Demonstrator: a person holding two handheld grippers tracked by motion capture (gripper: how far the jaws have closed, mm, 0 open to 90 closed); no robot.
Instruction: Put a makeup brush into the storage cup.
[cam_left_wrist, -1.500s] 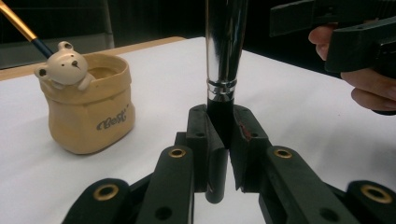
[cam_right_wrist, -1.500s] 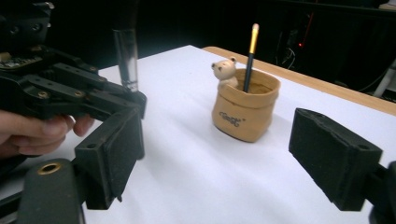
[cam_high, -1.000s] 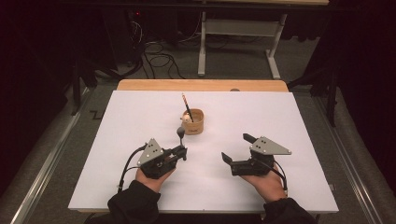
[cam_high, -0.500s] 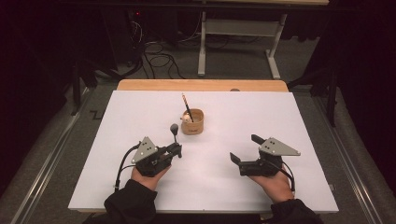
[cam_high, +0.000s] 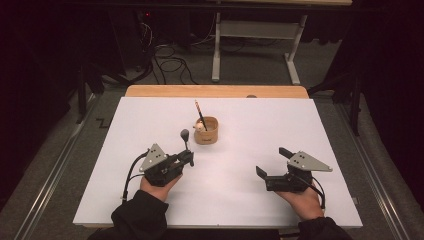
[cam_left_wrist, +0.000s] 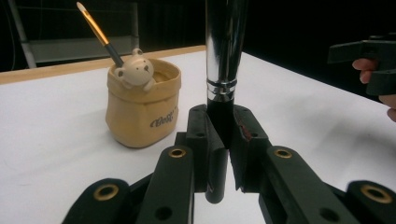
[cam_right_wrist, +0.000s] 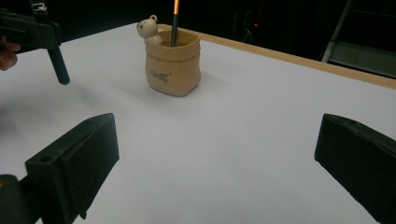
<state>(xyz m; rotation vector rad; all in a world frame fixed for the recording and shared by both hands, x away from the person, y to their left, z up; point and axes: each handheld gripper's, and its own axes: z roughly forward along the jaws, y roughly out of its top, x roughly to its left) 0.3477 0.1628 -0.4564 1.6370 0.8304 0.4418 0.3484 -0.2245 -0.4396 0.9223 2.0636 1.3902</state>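
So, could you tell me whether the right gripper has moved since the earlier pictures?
Yes: the right gripper has drifted right and toward the table's near edge, away from the pot.

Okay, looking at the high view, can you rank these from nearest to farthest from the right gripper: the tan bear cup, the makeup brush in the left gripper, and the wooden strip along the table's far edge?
From the right gripper:
1. Makeup brush, to its left, upright, clamped in the left gripper.
2. Tan bear cup, up and left, mid-table; nearly as close as the brush, so that order is a narrow call.
3. Wooden strip, along the far edge, clearly farthest.

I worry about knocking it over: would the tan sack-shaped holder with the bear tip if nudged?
The tan sack-shaped holder looks squat with a broad base, so probably stable. The slim orange-and-black brush leaning inside may shift. It looks ceramic, so likely breakable.
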